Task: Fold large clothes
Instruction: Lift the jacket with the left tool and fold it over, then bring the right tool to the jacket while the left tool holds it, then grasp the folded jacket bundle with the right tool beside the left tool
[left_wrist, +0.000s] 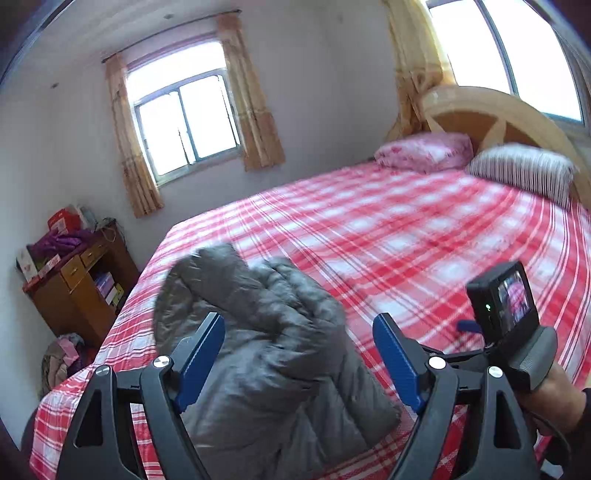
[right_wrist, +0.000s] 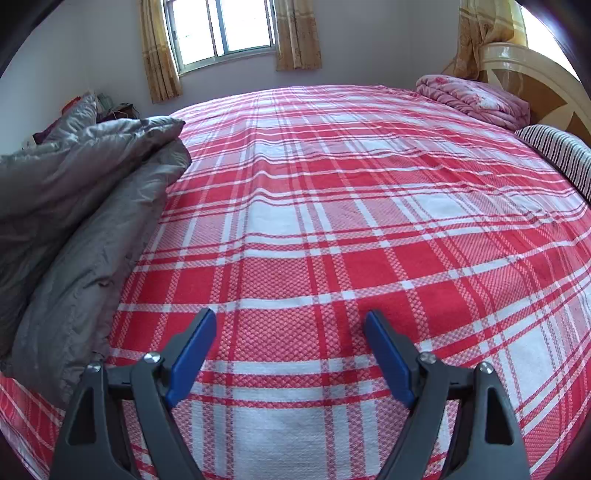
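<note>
Plainly, the grey padded jacket (left_wrist: 258, 343) lies at twelve o'clock between the gaping left gripper (left_wrist: 299, 362), its length running away; the right gripper (right_wrist: 291, 354), spread and empty, sees it at nine o'clock.

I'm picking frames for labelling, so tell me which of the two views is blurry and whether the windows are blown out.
Left wrist view: motion-smeared, the grey jacket and plaid bedsheet both soft; both windows glare to white. Right wrist view: sharp, the sheet's weave crisp, but its window is also overexposed. Both bend straight lines, fisheye style.
</note>
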